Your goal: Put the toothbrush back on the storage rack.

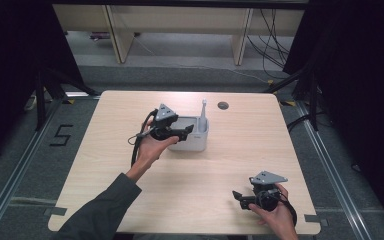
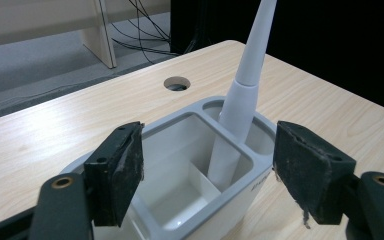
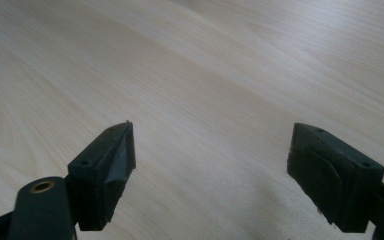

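Where the white holder [image 2: 190, 165] shows its front wall in the left gripper view, a few dark letters sit low on it, too cut off to read; on the floor left of the table [image 1: 190, 200] a black "5" [image 1: 61, 135] is marked. The holder stands on the far half of the table, left of a round cable hole [image 1: 223, 105], with bare wood all round it and a wide open stretch toward the near edge. A white toothbrush-like handle [image 2: 240, 110] leans upright in a narrow compartment at the holder's far end; the larger compartments lie empty. The left claw [image 1: 187, 131] hovers over the holder's near end, jaws released and spread wide to either side of it, touching nothing, the hand [image 1: 152, 145] reaching forward from a dark sleeve [image 1: 100, 212]. The right claw [image 1: 236, 195] rests low near the table's near right corner, pointing left, jaws apart and empty above plain wood.
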Tool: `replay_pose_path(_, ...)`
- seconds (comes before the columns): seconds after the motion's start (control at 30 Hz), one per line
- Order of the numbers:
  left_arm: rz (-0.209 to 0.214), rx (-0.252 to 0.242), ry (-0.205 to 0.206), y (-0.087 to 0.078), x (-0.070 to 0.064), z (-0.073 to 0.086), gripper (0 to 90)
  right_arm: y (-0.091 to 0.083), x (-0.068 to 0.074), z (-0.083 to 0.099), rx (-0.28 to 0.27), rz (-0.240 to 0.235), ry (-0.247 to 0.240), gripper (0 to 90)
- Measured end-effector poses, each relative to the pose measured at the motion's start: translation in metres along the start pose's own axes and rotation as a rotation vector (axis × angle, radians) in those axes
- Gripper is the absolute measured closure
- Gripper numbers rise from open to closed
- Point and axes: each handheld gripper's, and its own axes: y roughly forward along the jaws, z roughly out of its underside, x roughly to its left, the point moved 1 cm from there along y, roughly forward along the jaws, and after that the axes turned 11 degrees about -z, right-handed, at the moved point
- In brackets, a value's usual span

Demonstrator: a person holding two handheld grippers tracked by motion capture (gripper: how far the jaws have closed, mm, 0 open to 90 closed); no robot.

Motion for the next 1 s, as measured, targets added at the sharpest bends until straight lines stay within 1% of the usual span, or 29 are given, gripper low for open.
replay_pose_path(0.03, 0.0, 0.0, -0.001, -0.001, 0.001, 0.001, 27.7, -0.001, 0.001, 0.0, 0.004, 0.004, 0.017, 19.9)
replay_pose_path(0.1, -0.003, -0.005, -0.003, -0.006, 0.003, 0.003, 27.4, 0.0, 0.001, 0.0, 0.004, -0.005, 0.017, 19.9)
replay_pose_path(0.13, -0.002, -0.006, -0.003, -0.009, 0.004, 0.003, 27.4, 0.0, 0.0, 0.0, -0.001, 0.005, -0.003, 19.9)
replay_pose_path(0.17, -0.005, -0.009, 0.002, -0.011, 0.006, 0.004, 27.3, 0.0, 0.0, 0.0, -0.002, 0.004, -0.006, 19.9)
replay_pose_path(0.2, -0.007, -0.011, 0.004, -0.014, 0.007, 0.005, 27.2, -0.001, 0.001, 0.0, 0.003, 0.001, 0.015, 19.9)
replay_pose_path(0.23, -0.008, -0.011, 0.002, -0.016, 0.007, 0.005, 27.3, 0.0, 0.001, 0.0, 0.003, -0.003, 0.021, 19.9)
replay_pose_path(0.3, -0.01, -0.013, 0.008, -0.021, 0.009, 0.006, 27.2, 0.0, 0.001, 0.0, 0.003, 0.0, 0.015, 19.9)
replay_pose_path(0.33, -0.011, -0.011, 0.013, -0.024, 0.01, 0.007, 27.1, 0.0, 0.0, 0.0, -0.001, 0.0, 0.0, 19.9)
replay_pose_path(0.37, -0.013, -0.008, 0.016, -0.026, 0.01, 0.007, 27.0, -0.001, 0.001, 0.0, 0.004, 0.003, 0.017, 19.9)
replay_pose_path(0.4, -0.013, -0.008, 0.016, -0.026, 0.01, 0.007, 26.8, -0.001, 0.002, 0.0, 0.005, 0.0, 0.021, 19.9)
replay_pose_path(0.47, -0.012, -0.009, 0.021, -0.032, 0.012, 0.011, 26.6, -0.001, 0.002, 0.0, 0.002, 0.001, 0.017, 19.9)
replay_pose_path(0.53, -0.011, -0.009, 0.025, -0.034, 0.013, 0.011, 26.6, -0.001, 0.002, 0.0, 0.003, 0.001, 0.017, 19.9)
replay_pose_path(0.57, -0.009, -0.002, 0.03, -0.038, 0.014, 0.014, 26.3, 0.0, 0.001, 0.0, 0.002, 0.004, 0.004, 19.9)
replay_pose_path(0.63, -0.005, -0.003, 0.032, -0.04, 0.015, 0.015, 26.0, -0.001, 0.001, 0.0, 0.002, 0.003, 0.012, 19.9)
replay_pose_path(0.77, 0.002, -0.011, 0.019, -0.048, 0.017, 0.02, 25.6, -0.001, 0.002, 0.0, 0.004, 0.002, 0.02, 19.9)
replay_pose_path(0.87, 0.003, -0.007, 0.026, -0.051, 0.019, 0.022, 25.1, -0.001, 0.002, -0.001, 0.004, 0.002, 0.021, 19.9)
replay_pose_path(0.9, 0.003, -0.009, 0.013, -0.052, 0.02, 0.025, 24.6, -0.001, 0.002, -0.001, 0.002, 0.002, 0.018, 19.9)
replay_pose_path(1.0, 0.003, -0.007, 0.013, -0.054, 0.021, 0.027, 23.7, -0.001, 0.001, 0.0, 0.001, 0.005, 0.011, 19.9)
